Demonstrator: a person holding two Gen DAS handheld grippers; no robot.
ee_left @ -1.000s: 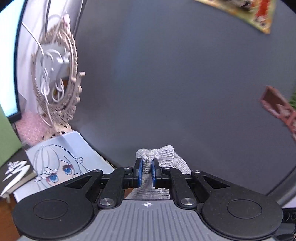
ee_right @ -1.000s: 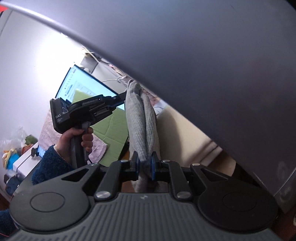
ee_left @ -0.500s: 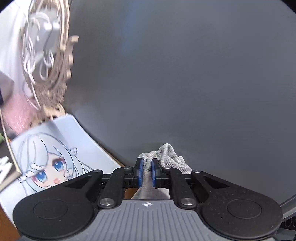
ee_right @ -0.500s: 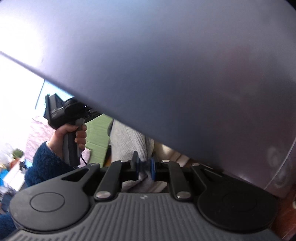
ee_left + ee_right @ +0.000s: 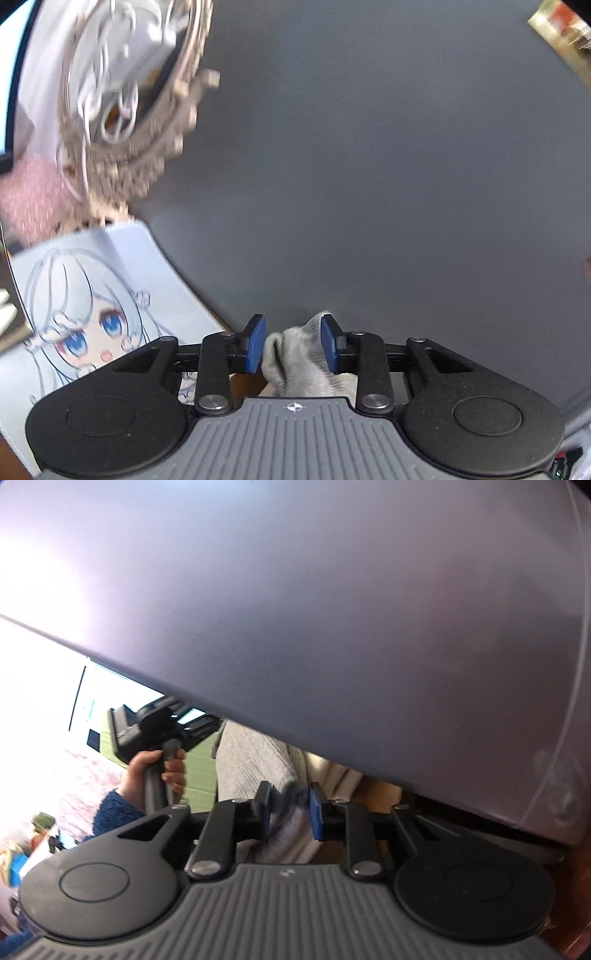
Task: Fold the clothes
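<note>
Both hand-held grippers angle down over the grey counter [image 5: 369, 166], left hand-held gripper [image 5: 292, 343] and right hand-held gripper [image 5: 290, 810] jaws just spreading, loose around the grey garment [image 5: 295, 363].

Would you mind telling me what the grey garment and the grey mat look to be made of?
Garment: soft ribbed knit, probably cotton or wool blend; fine ridges and a limp bunch show between the pads. Mat: smooth matte sheet, perhaps rubber or faux leather; even grey, no weave, soft sheen in the right wrist view.
</note>
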